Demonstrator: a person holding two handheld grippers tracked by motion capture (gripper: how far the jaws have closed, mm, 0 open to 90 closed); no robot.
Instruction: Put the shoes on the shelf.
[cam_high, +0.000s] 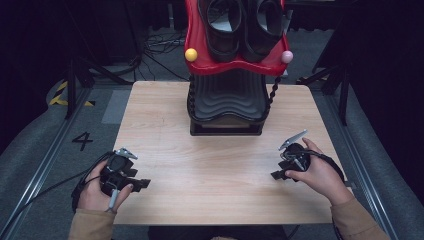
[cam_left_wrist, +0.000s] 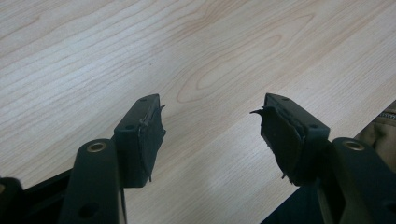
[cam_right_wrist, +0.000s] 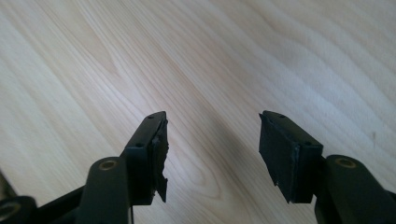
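My left gripper (cam_high: 142, 183) rests at the front left of the wooden table (cam_high: 165, 125), held by a hand in a tan sleeve. In the left gripper view its jaws stand apart, so this left gripper (cam_left_wrist: 212, 109) is open over bare wood. My right gripper (cam_high: 276, 175) sits at the front right, jaws pointing left. The right gripper (cam_right_wrist: 212, 123) is open too, with nothing between its pads. At the table's back stands a black ribbed rack (cam_high: 227, 102) carrying a red tray (cam_high: 235, 65) that holds two black shoes (cam_high: 222, 25).
A yellow ball (cam_high: 190, 54) and a pink ball (cam_high: 286, 56) sit at the red tray's corners. A black spiral cord (cam_high: 273, 92) hangs at the rack's right side. Grey floor with rails and black stands surrounds the table; a "4" (cam_high: 82, 140) is marked at left.
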